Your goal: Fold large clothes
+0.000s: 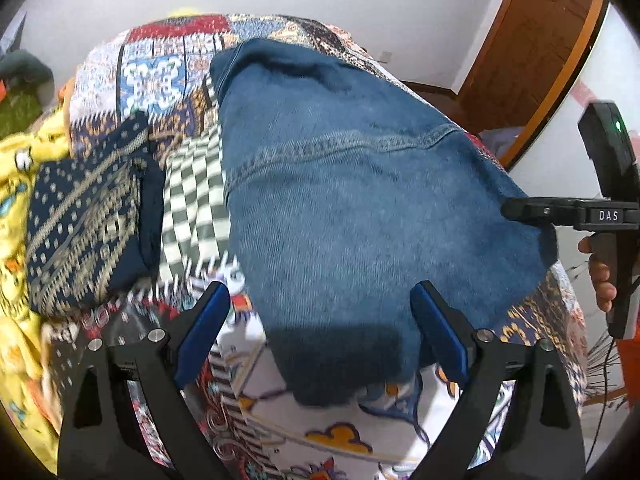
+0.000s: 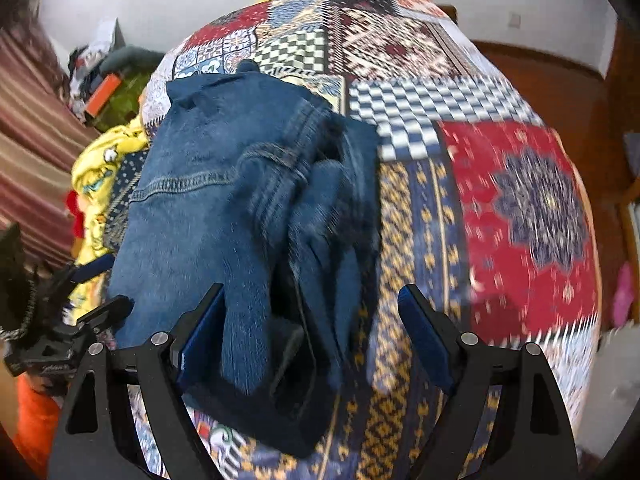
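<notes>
A blue denim jacket lies back-up on the patchwork bedspread. My left gripper is open, its blue pads on either side of the jacket's near edge, holding nothing. The right gripper shows in the left wrist view at the jacket's right edge. In the right wrist view the jacket has a bunched sleeve on its right side. My right gripper is open over the jacket's near end, and the cloth lies loose between its pads.
A folded navy patterned garment lies left of the jacket, with yellow printed cloth beyond it. The bedspread stretches right. A wooden door stands at the back right, striped curtain at the left.
</notes>
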`<state>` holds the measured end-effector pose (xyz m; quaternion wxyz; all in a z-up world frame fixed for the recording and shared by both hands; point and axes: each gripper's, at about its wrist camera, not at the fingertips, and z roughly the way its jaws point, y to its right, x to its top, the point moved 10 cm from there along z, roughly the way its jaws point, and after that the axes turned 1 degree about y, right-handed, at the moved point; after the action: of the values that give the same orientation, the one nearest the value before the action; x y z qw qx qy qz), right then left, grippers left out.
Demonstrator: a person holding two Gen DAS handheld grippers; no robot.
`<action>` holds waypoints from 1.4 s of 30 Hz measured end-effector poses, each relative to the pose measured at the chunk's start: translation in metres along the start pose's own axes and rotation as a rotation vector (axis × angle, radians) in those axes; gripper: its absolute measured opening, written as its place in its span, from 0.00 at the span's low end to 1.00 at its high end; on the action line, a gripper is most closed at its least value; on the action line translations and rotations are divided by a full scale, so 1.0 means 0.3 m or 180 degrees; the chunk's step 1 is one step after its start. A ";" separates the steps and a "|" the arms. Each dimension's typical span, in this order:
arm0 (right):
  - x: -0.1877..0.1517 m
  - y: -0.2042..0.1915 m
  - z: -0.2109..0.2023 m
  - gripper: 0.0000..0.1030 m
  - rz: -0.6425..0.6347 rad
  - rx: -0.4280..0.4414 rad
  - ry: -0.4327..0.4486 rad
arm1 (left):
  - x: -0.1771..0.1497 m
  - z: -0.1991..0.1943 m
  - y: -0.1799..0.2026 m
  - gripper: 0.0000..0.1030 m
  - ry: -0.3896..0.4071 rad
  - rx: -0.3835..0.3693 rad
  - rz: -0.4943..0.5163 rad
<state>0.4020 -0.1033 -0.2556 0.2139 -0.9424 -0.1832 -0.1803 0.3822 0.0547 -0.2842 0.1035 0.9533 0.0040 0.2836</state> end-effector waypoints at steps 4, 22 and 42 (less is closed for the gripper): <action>-0.055 0.021 -0.057 0.81 0.0084 0.0053 0.0058 | -0.058 -0.031 -0.013 0.90 -0.0046 0.0029 0.0053; 0.142 -0.121 -0.098 0.82 -0.0312 0.0112 0.0542 | 0.197 -0.069 -0.155 0.90 0.0203 -0.0188 -0.0408; 0.195 -0.009 0.291 0.96 0.0441 0.1218 -0.0294 | 0.223 0.297 -0.076 0.90 -0.0522 -0.1310 -0.1006</action>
<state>0.4744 -0.0443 -0.3039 0.3922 -0.9023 -0.1584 -0.0837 0.4878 0.0641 -0.3256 0.3380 0.9196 0.0867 0.1806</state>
